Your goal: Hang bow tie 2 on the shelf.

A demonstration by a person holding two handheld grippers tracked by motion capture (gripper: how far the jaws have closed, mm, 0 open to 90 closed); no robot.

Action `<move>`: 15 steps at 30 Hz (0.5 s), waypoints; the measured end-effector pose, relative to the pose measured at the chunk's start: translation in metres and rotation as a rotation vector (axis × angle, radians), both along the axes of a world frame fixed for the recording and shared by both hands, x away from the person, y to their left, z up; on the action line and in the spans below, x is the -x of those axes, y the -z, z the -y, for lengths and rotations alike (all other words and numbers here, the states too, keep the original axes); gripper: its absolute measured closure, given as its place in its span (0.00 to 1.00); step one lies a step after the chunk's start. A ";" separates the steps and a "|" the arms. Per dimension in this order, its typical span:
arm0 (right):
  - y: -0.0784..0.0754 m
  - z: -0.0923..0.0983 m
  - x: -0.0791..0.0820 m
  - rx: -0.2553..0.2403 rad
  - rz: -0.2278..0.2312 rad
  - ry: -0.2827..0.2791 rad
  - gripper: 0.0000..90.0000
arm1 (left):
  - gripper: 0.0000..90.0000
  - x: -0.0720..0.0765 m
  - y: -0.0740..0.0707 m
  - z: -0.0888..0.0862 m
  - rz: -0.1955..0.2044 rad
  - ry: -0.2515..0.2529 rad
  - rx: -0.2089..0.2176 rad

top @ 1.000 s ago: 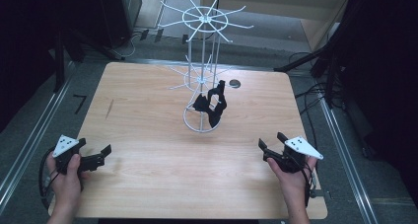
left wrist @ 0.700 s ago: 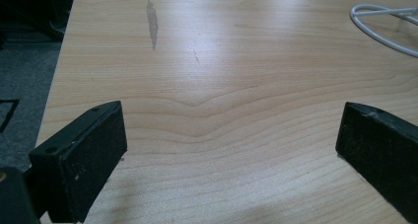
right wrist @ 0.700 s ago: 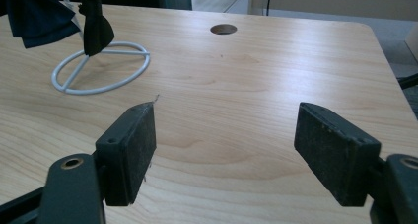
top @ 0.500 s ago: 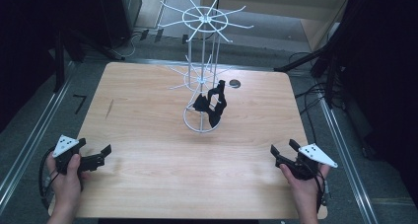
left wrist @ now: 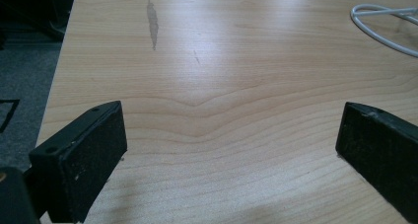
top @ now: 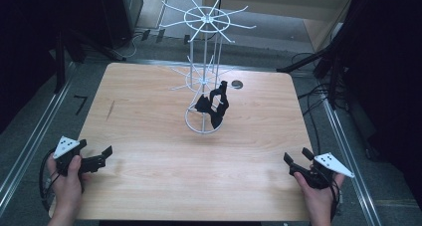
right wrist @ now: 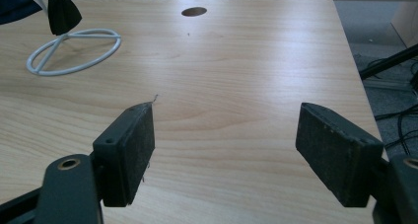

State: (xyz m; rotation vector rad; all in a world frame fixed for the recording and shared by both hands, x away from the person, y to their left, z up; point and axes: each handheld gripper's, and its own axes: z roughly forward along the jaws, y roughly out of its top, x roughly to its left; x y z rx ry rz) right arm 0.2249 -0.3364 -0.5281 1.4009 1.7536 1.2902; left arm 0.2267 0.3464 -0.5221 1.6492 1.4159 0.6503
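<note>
Both tongs, left (top: 102,156) and right (top: 294,162), gape wide and empty at the worktop's (top: 149,116) near corners, the white wire rack (top: 205,86) with its black item (top: 213,106) well ahead, mid-worktop, about equally far from each.

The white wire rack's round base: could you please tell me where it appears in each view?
High view: base ring at table centre.
Left gripper view: an arc of it at the top right corner.
Right gripper view: upper left.
Shared landmark: the round hole in the tabletop, also.
</note>
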 end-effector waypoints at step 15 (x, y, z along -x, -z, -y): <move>0.014 0.034 0.024 -0.027 -0.027 0.019 0.12 | 0.00 0.000 0.000 0.000 -0.003 0.002 0.003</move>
